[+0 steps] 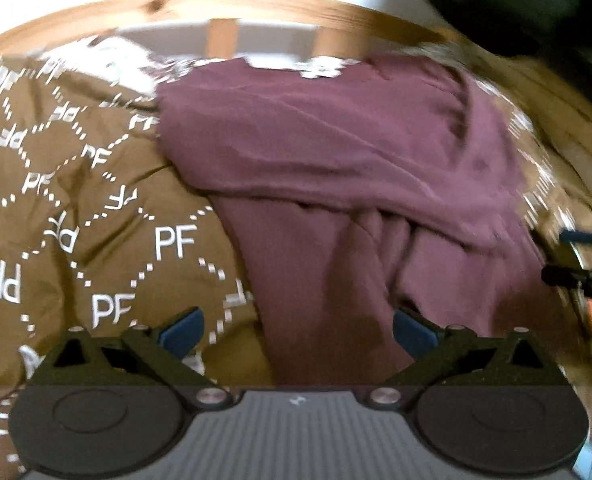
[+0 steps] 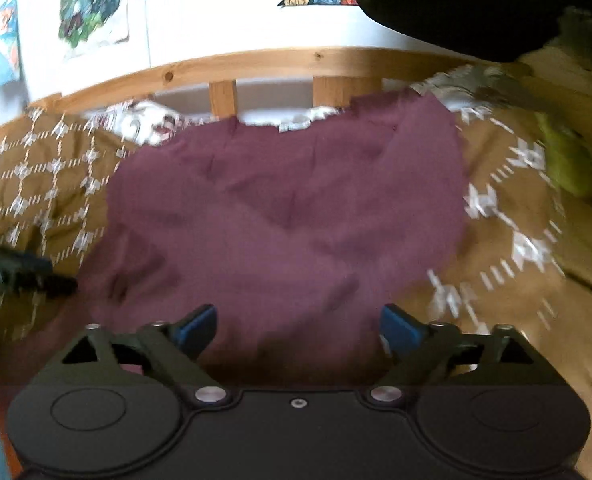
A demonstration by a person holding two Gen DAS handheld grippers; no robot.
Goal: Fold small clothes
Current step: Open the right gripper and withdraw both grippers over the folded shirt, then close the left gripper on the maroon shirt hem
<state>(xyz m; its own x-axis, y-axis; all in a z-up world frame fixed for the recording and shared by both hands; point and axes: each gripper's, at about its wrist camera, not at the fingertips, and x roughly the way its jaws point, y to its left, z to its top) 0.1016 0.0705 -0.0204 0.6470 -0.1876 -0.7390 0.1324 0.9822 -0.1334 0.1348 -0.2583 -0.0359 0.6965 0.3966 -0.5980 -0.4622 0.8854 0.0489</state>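
Note:
A maroon garment (image 1: 336, 168) lies rumpled on a brown bedspread (image 1: 75, 200) printed with white "PF" marks. Its upper part is folded over the lower part. My left gripper (image 1: 298, 330) is open and empty above the garment's near left edge. The right gripper's tip (image 1: 576, 276) shows at the right edge. In the right wrist view the same garment (image 2: 287, 208) fills the middle, blurred by motion. My right gripper (image 2: 298, 328) is open and empty above its near edge. The left gripper's tip (image 2: 19, 270) shows at the left.
A wooden bed rail (image 2: 255, 64) with slats runs along the far side, with a white wall and posters (image 2: 91, 4) behind it. A dark object (image 2: 476, 4) sits at the upper right. Something yellow-green (image 2: 568, 160) lies on the bedspread at the right.

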